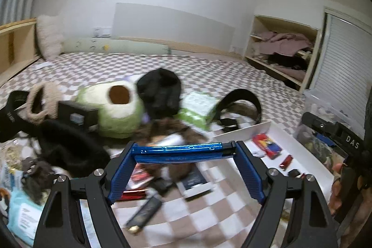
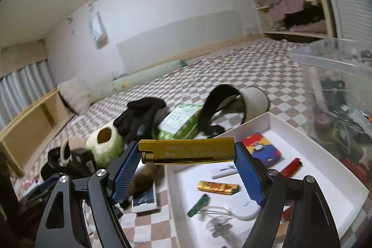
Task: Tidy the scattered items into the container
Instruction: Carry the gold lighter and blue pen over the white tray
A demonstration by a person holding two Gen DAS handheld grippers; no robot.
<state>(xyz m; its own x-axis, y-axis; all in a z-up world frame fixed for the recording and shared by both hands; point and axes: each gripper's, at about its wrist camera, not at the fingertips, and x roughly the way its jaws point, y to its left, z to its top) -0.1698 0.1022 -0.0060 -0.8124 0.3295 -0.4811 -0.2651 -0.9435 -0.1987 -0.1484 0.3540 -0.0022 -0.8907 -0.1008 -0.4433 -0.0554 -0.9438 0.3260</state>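
Note:
My left gripper (image 1: 184,151) is shut on a blue lighter (image 1: 183,150), held lengthwise between the fingertips above the checkered bed. The white tray (image 1: 309,150) lies to its right, with a red lighter (image 1: 286,161) and a colourful card box (image 1: 267,145) in it. My right gripper (image 2: 187,151) is shut on a gold lighter (image 2: 187,151), held over the near left corner of the white tray (image 2: 325,169). That tray holds a red lighter (image 2: 291,166), a yellow lighter (image 2: 217,187), a green tool (image 2: 198,201) and a colourful box (image 2: 262,151).
Scattered on the bed: a green plush slipper (image 1: 116,108), black gloves (image 1: 160,92), a green tissue pack (image 1: 200,108), a black belt (image 1: 241,104), a black lighter (image 1: 145,213), a wipes pack (image 1: 23,217). A clear bin (image 2: 337,97) stands right of the tray.

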